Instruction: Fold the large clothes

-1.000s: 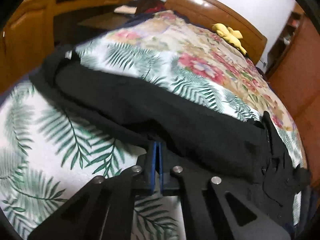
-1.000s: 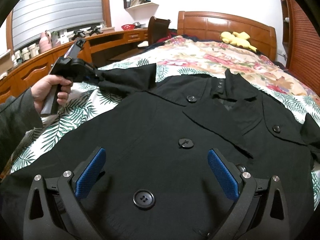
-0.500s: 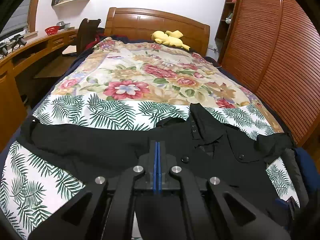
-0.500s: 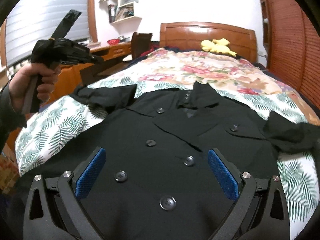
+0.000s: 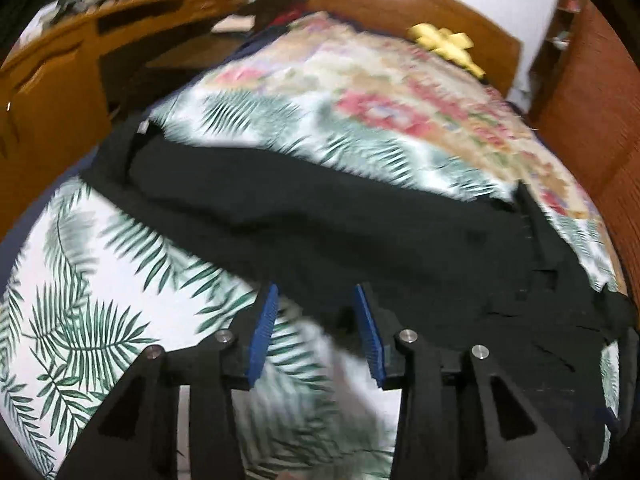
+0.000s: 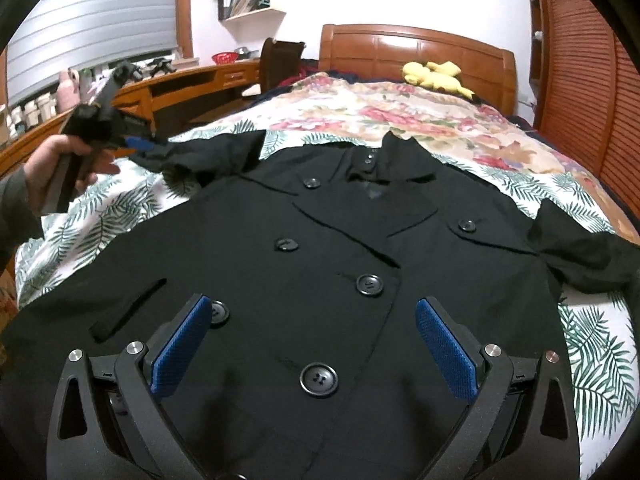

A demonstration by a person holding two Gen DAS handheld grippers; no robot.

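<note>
A black double-breasted coat [image 6: 340, 264] lies front up on the bed, collar toward the headboard, sleeves spread to both sides. My right gripper [image 6: 312, 320] is open and empty, hovering above the coat's lower front between its buttons. My left gripper [image 5: 316, 312] is open, its blue pads just above the edge of the left sleeve [image 5: 280, 208]; nothing is held between them. The right wrist view shows the left gripper [image 6: 132, 142] in a hand at the end of that sleeve [image 6: 208, 154].
The bed has a palm-leaf and floral cover [image 6: 360, 112] and a wooden headboard [image 6: 420, 52]. A yellow plush toy [image 6: 434, 74] lies by the headboard. A wooden desk [image 6: 180, 88] and chair [image 6: 280, 60] run along the left; a slatted wardrobe [image 6: 580, 80] stands on the right.
My left gripper was shut and has opened. It swung up toward the headboard and back down to the sleeve. The right gripper has stayed open over the coat's front.
</note>
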